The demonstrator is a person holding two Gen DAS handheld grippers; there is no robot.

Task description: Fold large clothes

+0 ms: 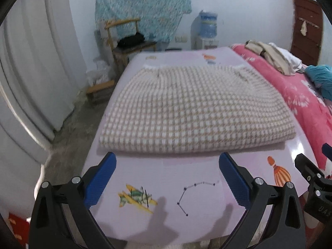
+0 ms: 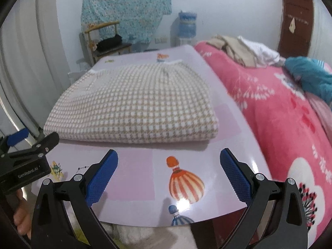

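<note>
A beige and white checked garment (image 1: 193, 112) lies folded into a thick rectangle on a pale pink printed board (image 1: 157, 178). It also shows in the right wrist view (image 2: 137, 105) on the same board (image 2: 137, 170). My left gripper (image 1: 166, 176) is open and empty, a little short of the garment's near folded edge. My right gripper (image 2: 168, 172) is open and empty, also short of that edge, towards its right end. The left gripper's side (image 2: 27, 151) shows at the left of the right wrist view. Part of the right gripper (image 1: 311, 174) shows at the right of the left wrist view.
A pink flowered blanket (image 2: 280, 114) covers the bed to the right of the board, with a pile of beige and white clothes (image 2: 244, 49) and a teal garment (image 2: 309, 74) on it. A wooden chair (image 1: 126, 39), a water dispenser (image 1: 205, 31) and a curtain (image 1: 31, 66) stand beyond.
</note>
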